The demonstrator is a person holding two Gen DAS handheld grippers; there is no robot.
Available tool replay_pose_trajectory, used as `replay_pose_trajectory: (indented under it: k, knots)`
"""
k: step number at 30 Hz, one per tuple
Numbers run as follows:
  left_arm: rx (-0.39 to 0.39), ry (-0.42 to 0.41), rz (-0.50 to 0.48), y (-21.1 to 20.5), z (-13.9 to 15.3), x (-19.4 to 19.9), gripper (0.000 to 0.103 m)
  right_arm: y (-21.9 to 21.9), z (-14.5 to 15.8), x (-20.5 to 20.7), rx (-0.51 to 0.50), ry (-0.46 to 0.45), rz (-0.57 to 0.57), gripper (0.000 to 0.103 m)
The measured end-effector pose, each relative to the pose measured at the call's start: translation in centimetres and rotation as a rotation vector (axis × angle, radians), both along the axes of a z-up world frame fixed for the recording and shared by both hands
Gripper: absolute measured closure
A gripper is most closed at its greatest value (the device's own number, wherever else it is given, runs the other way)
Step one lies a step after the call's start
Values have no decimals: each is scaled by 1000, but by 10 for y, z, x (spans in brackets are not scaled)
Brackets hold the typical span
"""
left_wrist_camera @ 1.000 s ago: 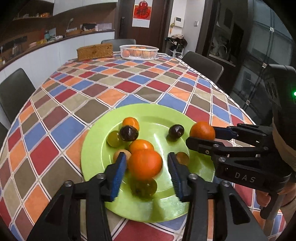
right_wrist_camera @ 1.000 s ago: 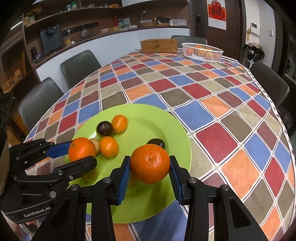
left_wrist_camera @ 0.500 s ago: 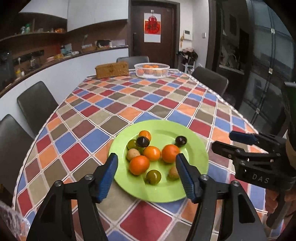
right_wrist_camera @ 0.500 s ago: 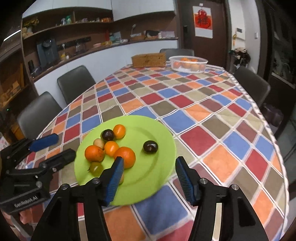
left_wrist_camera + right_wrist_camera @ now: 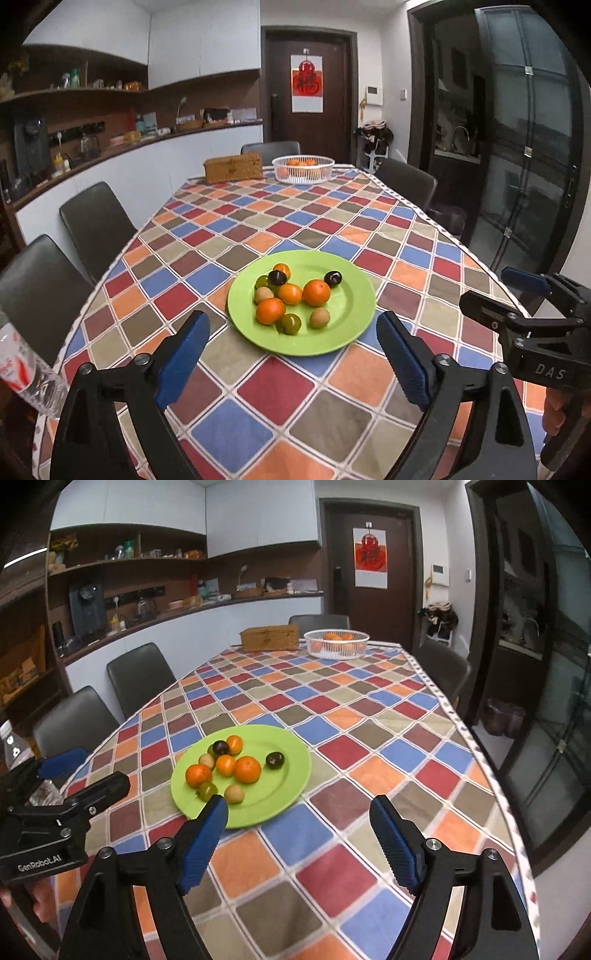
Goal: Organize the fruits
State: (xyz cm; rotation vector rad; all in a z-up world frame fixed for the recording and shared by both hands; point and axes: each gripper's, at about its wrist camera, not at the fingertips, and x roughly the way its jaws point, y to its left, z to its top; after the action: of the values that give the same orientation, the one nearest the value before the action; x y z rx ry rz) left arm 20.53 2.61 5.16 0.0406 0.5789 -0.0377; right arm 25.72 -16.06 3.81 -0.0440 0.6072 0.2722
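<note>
A green plate sits on the checkered tablecloth near the front. It holds several small fruits: oranges, dark plums, green and tan ones. My left gripper is open and empty, held back from the plate's near edge. My right gripper is open and empty, back and to the right of the plate. Each gripper also shows at the side of the other's view.
A white basket of oranges and a wicker box stand at the far end of the table. Dark chairs line both sides. A plastic bottle stands at the near left edge.
Both grippers let go of their oranges onto the plate, opened wide, and pulled back and up away from it.
</note>
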Motion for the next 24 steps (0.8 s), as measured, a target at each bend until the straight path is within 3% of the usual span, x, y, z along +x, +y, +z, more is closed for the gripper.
replay_pose_trajectory:
  k: [10, 24]
  knots:
    - [18, -32, -7, -13, 3, -57, 3, -16, 2, -62, -14, -31, -25, 17]
    - [26, -53, -3, -20, 6, -94, 2, -26, 4, -109, -3, -67, -38, 17]
